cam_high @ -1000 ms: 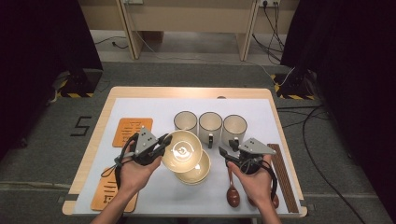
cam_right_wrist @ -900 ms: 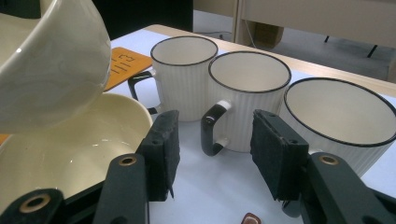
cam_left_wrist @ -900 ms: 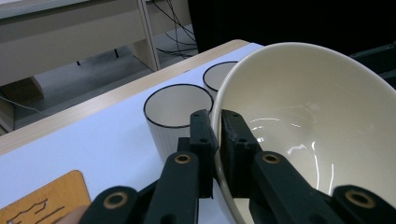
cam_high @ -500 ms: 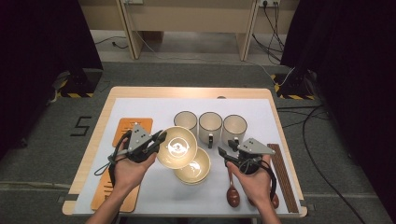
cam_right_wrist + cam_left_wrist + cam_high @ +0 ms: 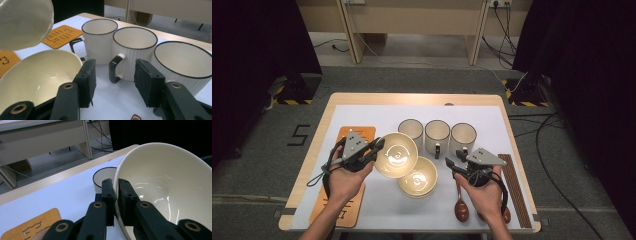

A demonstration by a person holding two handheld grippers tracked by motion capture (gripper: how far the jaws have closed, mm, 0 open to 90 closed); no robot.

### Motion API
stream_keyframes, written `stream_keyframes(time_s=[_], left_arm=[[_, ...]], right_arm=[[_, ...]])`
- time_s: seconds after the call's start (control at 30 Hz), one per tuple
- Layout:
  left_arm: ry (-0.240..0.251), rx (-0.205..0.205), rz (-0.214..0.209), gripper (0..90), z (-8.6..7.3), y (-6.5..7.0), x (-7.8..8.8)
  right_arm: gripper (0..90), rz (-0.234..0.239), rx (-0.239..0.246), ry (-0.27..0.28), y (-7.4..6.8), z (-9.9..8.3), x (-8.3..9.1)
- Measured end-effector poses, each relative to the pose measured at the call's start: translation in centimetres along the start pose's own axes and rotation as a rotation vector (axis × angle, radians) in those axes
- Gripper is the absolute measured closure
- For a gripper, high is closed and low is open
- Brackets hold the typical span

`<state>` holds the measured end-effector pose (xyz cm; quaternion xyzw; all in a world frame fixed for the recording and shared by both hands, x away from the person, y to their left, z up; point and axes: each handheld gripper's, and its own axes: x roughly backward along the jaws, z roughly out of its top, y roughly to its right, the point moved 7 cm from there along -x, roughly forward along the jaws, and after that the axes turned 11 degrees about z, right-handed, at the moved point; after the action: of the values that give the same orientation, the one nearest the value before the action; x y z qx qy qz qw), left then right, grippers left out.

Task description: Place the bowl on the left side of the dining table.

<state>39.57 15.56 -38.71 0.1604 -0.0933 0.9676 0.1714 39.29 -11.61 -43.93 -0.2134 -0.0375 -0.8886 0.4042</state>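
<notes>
My left gripper (image 5: 375,148) (image 5: 114,191) is shut on the rim of a cream bowl (image 5: 396,154) (image 5: 165,185), which hangs tilted above the table. A second cream bowl (image 5: 418,176) (image 5: 35,75) rests on the white mat below and to its right. My right gripper (image 5: 455,163) (image 5: 113,82) stands open just right of that resting bowl, nothing between its pads. In the right gripper view the lifted bowl (image 5: 23,21) shows at the upper left, and the middle mug's handle (image 5: 115,68) lies beyond the jaws.
Three white mugs (image 5: 412,131) (image 5: 437,135) (image 5: 462,136) stand in a row behind the bowls. Two orange wooden coasters (image 5: 356,135) (image 5: 338,205) lie at the left. Brown spoons (image 5: 461,207) and dark chopsticks (image 5: 515,187) lie at the front right.
My left gripper has carried the bowl up and leftward off the lower bowl and tilted it. My right gripper has stayed where it was.
</notes>
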Motion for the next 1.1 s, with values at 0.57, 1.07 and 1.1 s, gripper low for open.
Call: stream_keyframes(time_s=[0.57,1.07,1.1], left_arm=[[0.002,0.021,0.035,82.9,-0.1,-1.6,0.2],[-0.009,0.037,0.063,82.9,-0.4,-3.3,0.1],[-0.010,0.036,0.066,82.8,-0.4,-3.4,0.0]], right_arm=[[52.0,-0.002,0.001,-0.006,0.0,-0.1,0.0],[51.7,-0.005,0.001,-0.008,0.1,-0.2,0.0],[51.7,-0.005,0.001,-0.008,0.1,-0.2,0.0]])
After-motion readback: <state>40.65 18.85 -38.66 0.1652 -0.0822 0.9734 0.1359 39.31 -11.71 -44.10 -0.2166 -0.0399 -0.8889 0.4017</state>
